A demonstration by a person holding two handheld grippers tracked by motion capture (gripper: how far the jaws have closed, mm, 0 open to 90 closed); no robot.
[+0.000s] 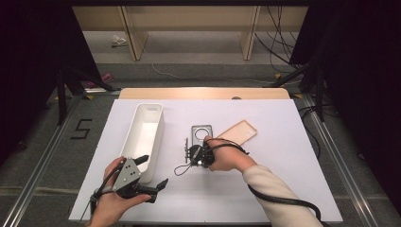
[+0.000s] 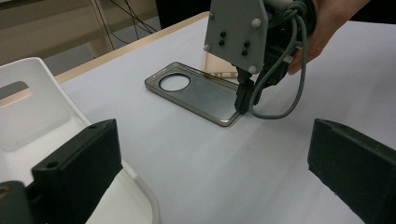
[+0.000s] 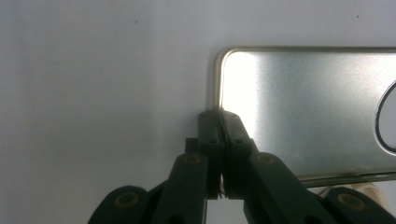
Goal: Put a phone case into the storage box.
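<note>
Black jaws of the right gripper (image 3: 219,122) rise closest to the lens in the right gripper view, pressed together on the rim at one corner of the grey phone case (image 2: 198,91); only that thin edge is pinched between the pads. The case lies flat on the white surface (image 1: 283,179), near its middle, with a tan phone case (image 1: 240,132) just beyond it and the white bin (image 1: 144,137) to the left. The left gripper (image 1: 153,171) is held with its jaws spread wide and empty beside the near end of the bin.

The step in hand is judged to be the lift of the grey case, presumably toward the bin. Because so little material is caught, the pinch should be kept firm and the case raised slowly and straight, so that the soft rim is not peeled out of the pads. Swinging should be avoided, since the case would hang from one corner. The tan case should be left undisturbed.
</note>
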